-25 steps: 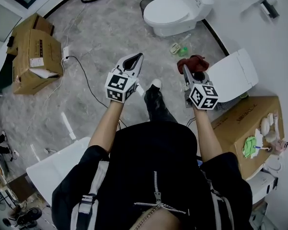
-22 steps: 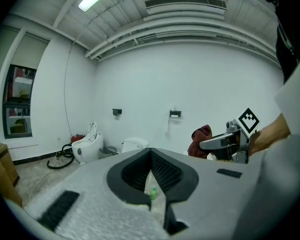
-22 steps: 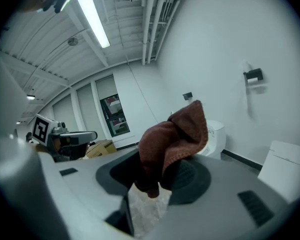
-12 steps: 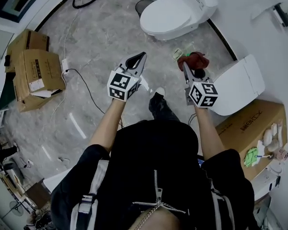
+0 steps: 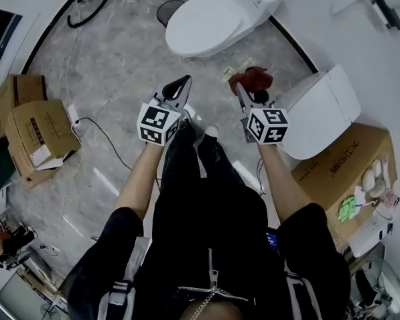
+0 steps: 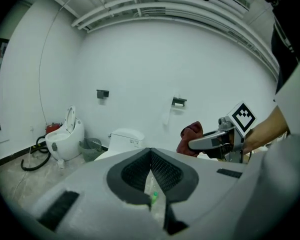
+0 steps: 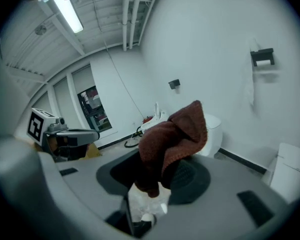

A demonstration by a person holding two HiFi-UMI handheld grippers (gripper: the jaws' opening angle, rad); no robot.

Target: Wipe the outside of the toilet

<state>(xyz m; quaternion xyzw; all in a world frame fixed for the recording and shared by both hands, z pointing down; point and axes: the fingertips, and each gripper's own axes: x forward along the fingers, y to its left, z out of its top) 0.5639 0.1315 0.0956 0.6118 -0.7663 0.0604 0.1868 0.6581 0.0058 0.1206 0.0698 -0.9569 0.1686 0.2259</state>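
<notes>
Right gripper (image 5: 245,96) is clamped on a dark red cloth (image 5: 251,79), bunched at the tips, judged ready for wiping. Left gripper (image 5: 179,85) is held closed and empty. The toilet (image 5: 207,22) is found ahead, well apart, not yet touched.

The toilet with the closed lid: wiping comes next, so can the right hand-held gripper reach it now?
Probably not yet: the toilet stands ahead of the right hand-held gripper and its red cloth, with floor between; nothing blocks a step closer.
</notes>
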